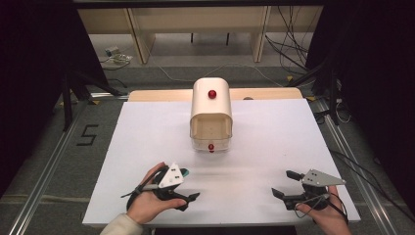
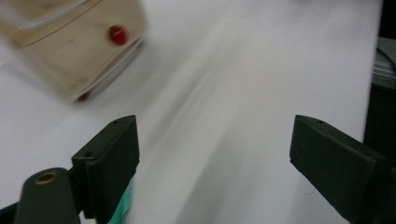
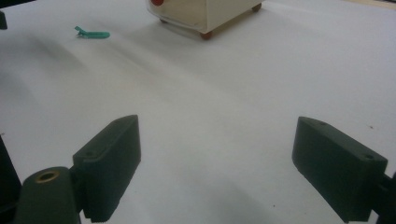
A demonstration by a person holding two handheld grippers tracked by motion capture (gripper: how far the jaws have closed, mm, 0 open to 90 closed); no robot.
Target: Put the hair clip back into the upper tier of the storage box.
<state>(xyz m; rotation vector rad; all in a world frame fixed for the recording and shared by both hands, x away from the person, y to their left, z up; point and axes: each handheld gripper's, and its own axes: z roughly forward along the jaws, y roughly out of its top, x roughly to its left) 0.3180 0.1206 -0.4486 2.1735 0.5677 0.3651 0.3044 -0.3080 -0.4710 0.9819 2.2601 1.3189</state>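
White board (image 1: 274, 147) covered the table, carrying one cream bread-bin-shaped box (image 1: 211, 113) at upper centre of the high view, its roll front raised and two red knobs visible, one on top (image 1: 212, 94) and one on the lower front edge (image 1: 211, 147). One small teal clip (image 3: 92, 33) lay on the board at the upper left of the right gripper view, well apart from that gripper and near the box's front; in the high view a teal tip (image 1: 184, 172) showed just beside the left gripper (image 1: 188, 185) at lower left of centre. Two grippers worked the scene, one in each of the person's hands. The left gripper's jaws stood wide apart with nothing between them, the teal piece showing just below its left-hand jaw in its own blurred view. The right gripper (image 1: 288, 183), at lower right, also had its jaws spread wide over bare board, holding nothing. Cables lay on the floor (image 1: 293, 54) beyond the table.
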